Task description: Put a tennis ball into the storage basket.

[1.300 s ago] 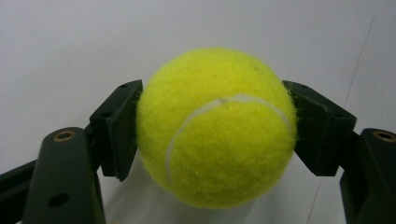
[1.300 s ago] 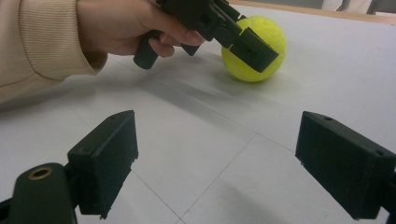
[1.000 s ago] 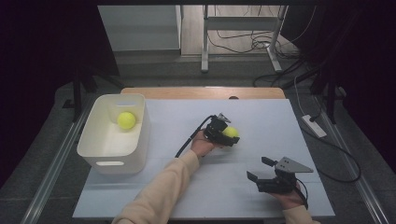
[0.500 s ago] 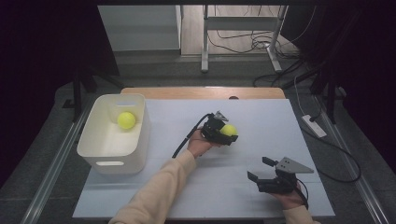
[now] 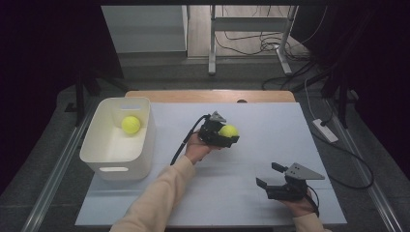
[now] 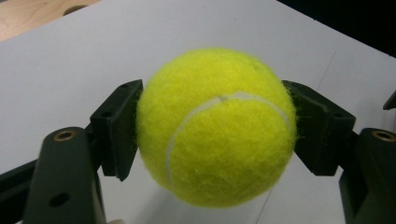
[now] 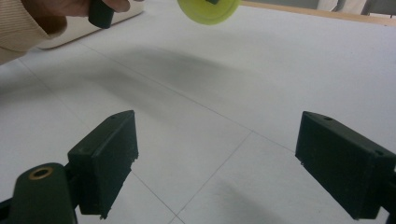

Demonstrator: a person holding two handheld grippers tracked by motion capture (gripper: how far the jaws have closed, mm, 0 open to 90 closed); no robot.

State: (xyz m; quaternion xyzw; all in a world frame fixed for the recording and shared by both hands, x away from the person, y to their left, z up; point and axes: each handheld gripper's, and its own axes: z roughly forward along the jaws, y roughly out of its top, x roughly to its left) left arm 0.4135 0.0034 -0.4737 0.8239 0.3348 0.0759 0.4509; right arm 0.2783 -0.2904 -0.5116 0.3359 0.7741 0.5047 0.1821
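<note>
A yellow tennis ball [image 5: 228,129] is clamped between the jaws of my left gripper [image 5: 227,136], held a little above the middle of the white table. In the left gripper view the ball [image 6: 217,126] bulges between both black pads [image 6: 119,126], which press on its sides. A second tennis ball [image 5: 130,124] lies inside the white bin [image 5: 104,157] at the left. My right gripper [image 5: 269,175] rests near the front right of the table, open with nothing between its jaws. The right gripper view [image 7: 219,163] looks over bare table toward the held ball [image 7: 208,9].
The white sheet [image 5: 270,121] covers the table, and a wooden edge [image 5: 208,95] shows at the back. A black cable [image 5: 186,140] trails from the left gripper toward the person's sleeve. A power strip [image 5: 325,130] and cables lie on the floor to the right.
My left gripper has risen and shifted slightly left with the tennis ball in it. The right gripper has stayed where it was.
</note>
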